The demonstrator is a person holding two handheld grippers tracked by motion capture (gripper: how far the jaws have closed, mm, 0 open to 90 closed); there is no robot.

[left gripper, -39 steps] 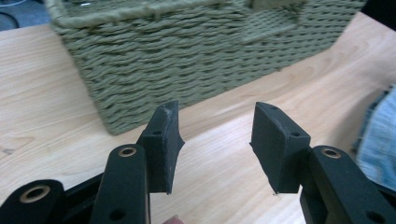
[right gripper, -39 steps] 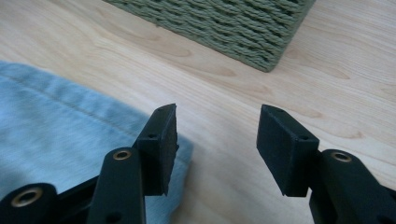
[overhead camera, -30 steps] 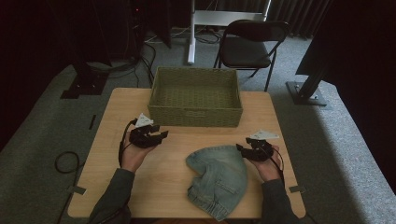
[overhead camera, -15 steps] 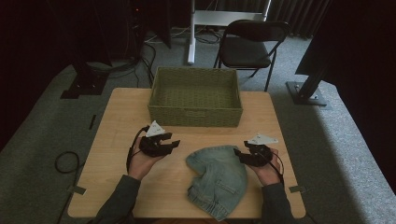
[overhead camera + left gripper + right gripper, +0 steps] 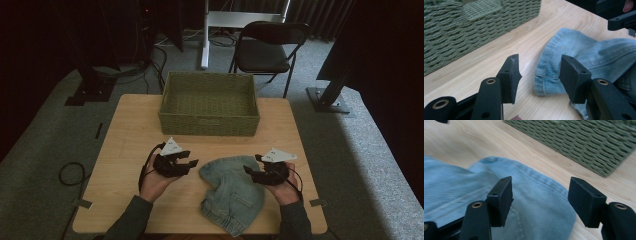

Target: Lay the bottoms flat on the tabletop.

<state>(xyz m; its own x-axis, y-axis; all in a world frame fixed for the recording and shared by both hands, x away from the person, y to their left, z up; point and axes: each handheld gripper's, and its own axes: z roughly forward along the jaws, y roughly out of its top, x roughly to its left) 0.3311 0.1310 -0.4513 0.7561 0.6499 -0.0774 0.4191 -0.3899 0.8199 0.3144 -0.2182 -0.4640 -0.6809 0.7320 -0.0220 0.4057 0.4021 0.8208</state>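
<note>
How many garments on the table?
1: a folded pair of denim jeans lies at the table's near edge, between the left claw and right claw. The basket looks empty, though its near inside wall is hidden.

Light wood table, two things on it.
Pale rectangular wooden table point(image 5: 125, 150) with a fine lengthwise grain, standing on grey carpet floor point(image 5: 45, 190). A green rectangular woven wicker basket point(image 5: 209, 107) sits on the far middle of the top, its back edge close to the table's far edge, open side up, a small woven label patch on its near wall. A crumpled light-blue denim garment with stitched hems point(image 5: 232, 192) lies flat on the near middle, a little right of centre, well apart from the basket; its lower end reaches the near table edge. Bare wood shows left, right and between the two.
</note>
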